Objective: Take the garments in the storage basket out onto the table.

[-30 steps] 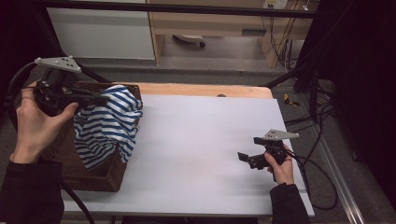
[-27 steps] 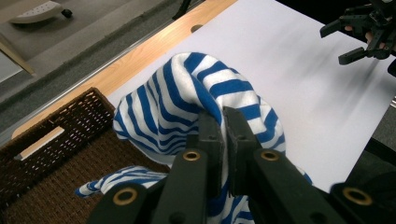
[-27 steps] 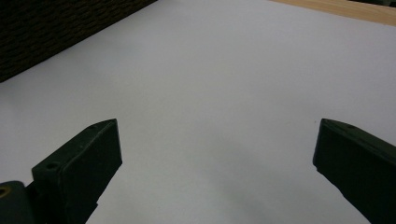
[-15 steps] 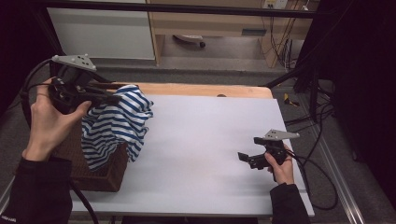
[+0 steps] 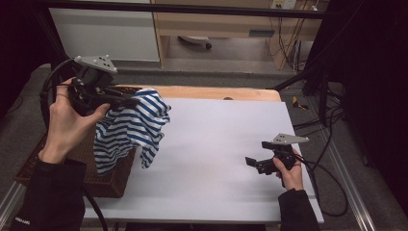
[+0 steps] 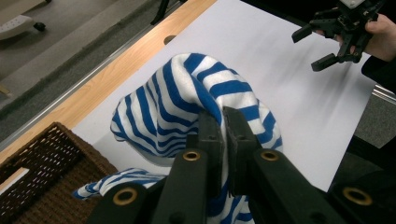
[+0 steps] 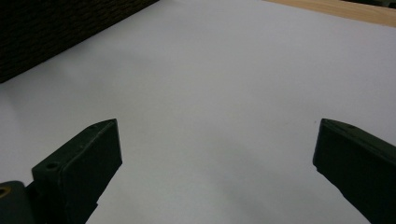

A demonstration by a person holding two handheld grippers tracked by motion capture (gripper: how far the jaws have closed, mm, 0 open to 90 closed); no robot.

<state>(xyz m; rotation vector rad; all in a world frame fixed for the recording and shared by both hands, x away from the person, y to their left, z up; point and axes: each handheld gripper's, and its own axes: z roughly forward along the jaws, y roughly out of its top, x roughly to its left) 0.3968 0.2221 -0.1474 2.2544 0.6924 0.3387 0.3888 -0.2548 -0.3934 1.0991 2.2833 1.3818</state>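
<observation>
Left hand: raised above the left end of the tabletop (image 5: 231,154), wrist bent, fingers wrapped round the tool's body, forearm coming up from the bottom left corner.
Left tongs (image 5: 129,100): pointed toward the right, jaws pressed nearly together on a fold of the striped shirt (image 5: 127,130).
Striped shirt: blue and white, hanging from the left tongs, its lower part draped over the near right edge of the basket (image 5: 91,180) and onto the tabletop.
Basket: dark wicker, at the tabletop's left end.
Right hand: low at the right side, resting just above the tabletop, gripping the tool from behind.
Right tongs (image 5: 254,164): jaws spread wide, holding nothing, pointed left across the bare white surface.
</observation>
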